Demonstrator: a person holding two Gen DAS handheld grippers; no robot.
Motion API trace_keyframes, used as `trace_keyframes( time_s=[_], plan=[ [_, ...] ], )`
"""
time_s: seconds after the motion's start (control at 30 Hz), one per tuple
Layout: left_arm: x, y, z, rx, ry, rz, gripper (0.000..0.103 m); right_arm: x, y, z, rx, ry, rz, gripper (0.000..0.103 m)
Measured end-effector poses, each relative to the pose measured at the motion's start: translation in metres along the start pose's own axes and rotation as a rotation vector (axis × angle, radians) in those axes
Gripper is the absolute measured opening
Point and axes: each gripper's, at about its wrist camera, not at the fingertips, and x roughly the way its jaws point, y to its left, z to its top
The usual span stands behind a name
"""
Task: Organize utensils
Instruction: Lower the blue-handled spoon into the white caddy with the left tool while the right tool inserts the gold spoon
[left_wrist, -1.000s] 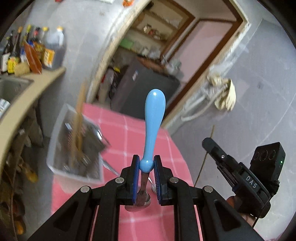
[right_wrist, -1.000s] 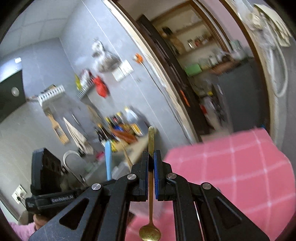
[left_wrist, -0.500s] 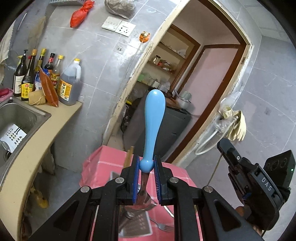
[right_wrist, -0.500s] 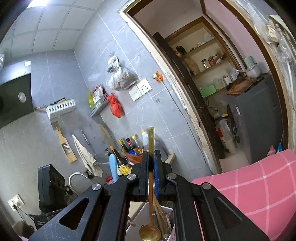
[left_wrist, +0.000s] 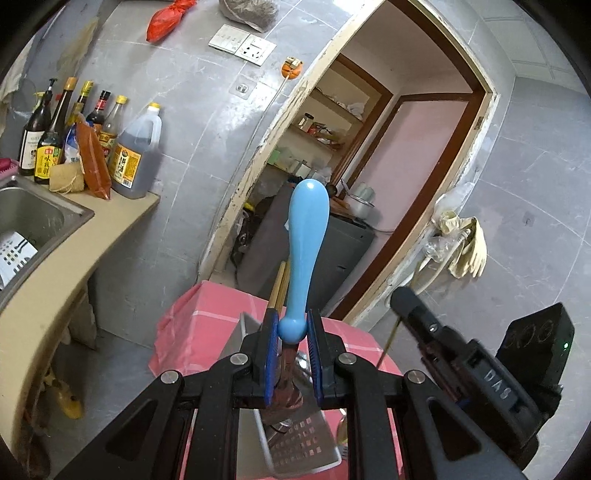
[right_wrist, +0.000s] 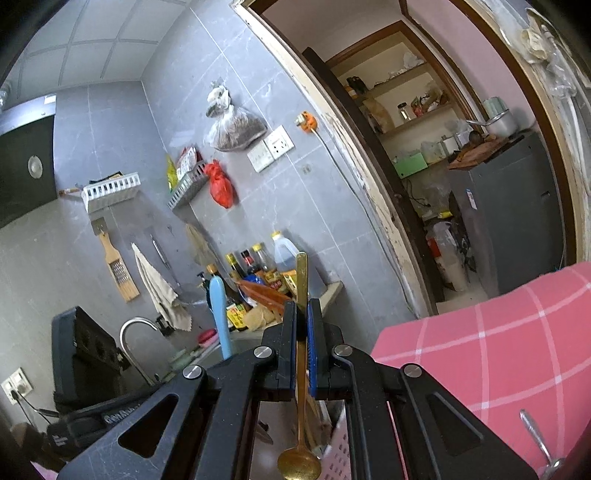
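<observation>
My left gripper (left_wrist: 293, 329) is shut on a blue-handled utensil (left_wrist: 307, 243). Its handle stands upright and its metal end hangs down between the fingers. Right under it is a grey utensil basket (left_wrist: 238, 347) on the pink checked table (left_wrist: 184, 325), holding a slotted spatula (left_wrist: 303, 443) and wooden chopsticks (left_wrist: 277, 286). My right gripper (right_wrist: 302, 314) is shut on a gold spoon (right_wrist: 298, 467), bowl down, over the basket's perforated wall (right_wrist: 341, 439). The blue handle (right_wrist: 221, 314) shows to its left. In the left wrist view the right gripper (left_wrist: 402, 299) is close on the right.
A beige counter with a steel sink (left_wrist: 33, 218) and several bottles (left_wrist: 133, 147) runs along the left. A doorway with a dark cabinet (left_wrist: 343, 251) lies behind the table. One metal utensil (right_wrist: 535, 435) lies on the pink cloth (right_wrist: 498, 350) at the right.
Both grippers have swung from beside the basket to over it, then sunk a little toward it. Each keeps its hold on its utensil.
</observation>
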Motion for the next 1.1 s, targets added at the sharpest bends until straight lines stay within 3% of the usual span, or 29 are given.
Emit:
trace_keyframes(
  time_s=[0.27,0.53,0.97,1.07,1.1],
  plan=[
    [0.003,0.005,-0.018,0.016,0.004,-0.021,0.015,0.002,-0.002,-0.010,-0.015,-0.001,-0.001,0.005],
    [-0.002,0.005,-0.019,0.017,0.003,-0.017,0.015,0.005,0.005,0.003,-0.022,-0.036,0.022,0.003],
    [-0.002,0.006,-0.015,0.031,0.052,-0.031,0.015,0.001,0.007,-0.010,-0.073,0.058,-0.022,0.003],
    [-0.005,0.007,-0.014,0.016,0.056,-0.045,0.016,-0.005,0.005,-0.006,-0.066,0.069,-0.033,0.007],
    [-0.008,0.007,-0.013,0.011,0.055,-0.049,0.019,-0.008,0.004,-0.004,-0.067,0.070,-0.036,0.014]
  ],
)
